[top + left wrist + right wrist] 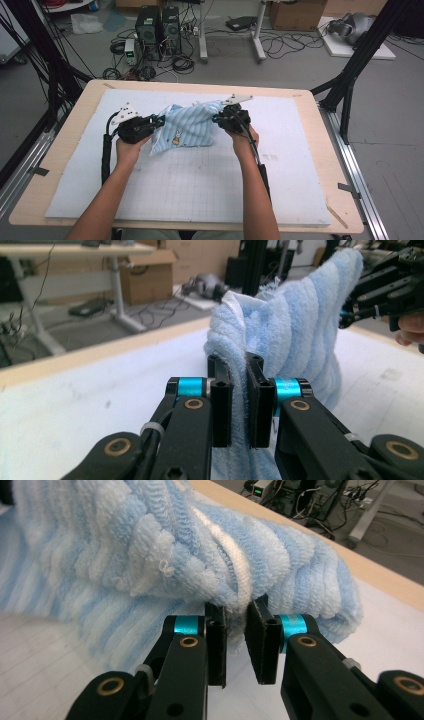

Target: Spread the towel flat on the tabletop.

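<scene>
High view showed the left gripper (159,120) clamped on the left edge of the blue-striped towel (187,127), which was bunched and lifted over the white grid mat (200,185). At its right edge, the right gripper (216,119) pinched the towel, apparently by a thin fold.

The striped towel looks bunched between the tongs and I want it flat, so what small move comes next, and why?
Probably draw the two hands apart. The left tongs and the right tongs each pinch a fold of the striped towel, which sags crumpled between them on the white mat. Widening the gap should pull the slack out before it is laid down.
</scene>
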`<state>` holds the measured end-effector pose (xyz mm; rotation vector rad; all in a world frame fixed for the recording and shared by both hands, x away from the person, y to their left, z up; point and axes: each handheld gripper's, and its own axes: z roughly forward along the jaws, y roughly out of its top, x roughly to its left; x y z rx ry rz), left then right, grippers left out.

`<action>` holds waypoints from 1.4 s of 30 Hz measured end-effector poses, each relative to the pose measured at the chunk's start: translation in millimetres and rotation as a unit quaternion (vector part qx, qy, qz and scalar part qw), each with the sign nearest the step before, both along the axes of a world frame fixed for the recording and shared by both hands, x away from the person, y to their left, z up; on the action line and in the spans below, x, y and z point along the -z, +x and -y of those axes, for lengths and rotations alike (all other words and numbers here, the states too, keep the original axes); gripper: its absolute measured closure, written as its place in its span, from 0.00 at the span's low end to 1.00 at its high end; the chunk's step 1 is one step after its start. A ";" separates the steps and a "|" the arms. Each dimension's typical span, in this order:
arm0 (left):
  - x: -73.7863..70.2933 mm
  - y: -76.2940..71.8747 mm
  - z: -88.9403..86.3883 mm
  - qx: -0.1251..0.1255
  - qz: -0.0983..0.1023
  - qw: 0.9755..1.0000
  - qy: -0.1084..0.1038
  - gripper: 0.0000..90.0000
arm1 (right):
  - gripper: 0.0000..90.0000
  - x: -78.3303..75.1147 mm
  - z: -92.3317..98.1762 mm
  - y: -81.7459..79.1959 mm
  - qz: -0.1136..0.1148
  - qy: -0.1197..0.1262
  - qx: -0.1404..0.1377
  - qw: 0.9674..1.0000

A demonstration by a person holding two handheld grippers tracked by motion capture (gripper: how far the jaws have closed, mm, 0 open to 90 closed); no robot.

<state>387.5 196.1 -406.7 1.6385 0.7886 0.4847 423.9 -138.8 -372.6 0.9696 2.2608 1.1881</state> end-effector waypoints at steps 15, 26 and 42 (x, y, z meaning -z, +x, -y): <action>12.8 4.5 -9.4 -0.008 -0.054 0.998 0.030 0.91 | 0.67 32.9 -20.9 18.4 -0.033 0.024 -0.001 0.999; 14.5 5.5 -16.6 -0.025 -0.060 0.997 0.029 0.91 | 0.53 23.7 26.9 -13.3 0.006 0.066 0.038 0.997; 18.4 2.5 -16.7 -0.028 -0.055 0.998 0.022 0.91 | 0.65 77.4 -20.0 -16.5 -0.087 0.000 -0.073 0.994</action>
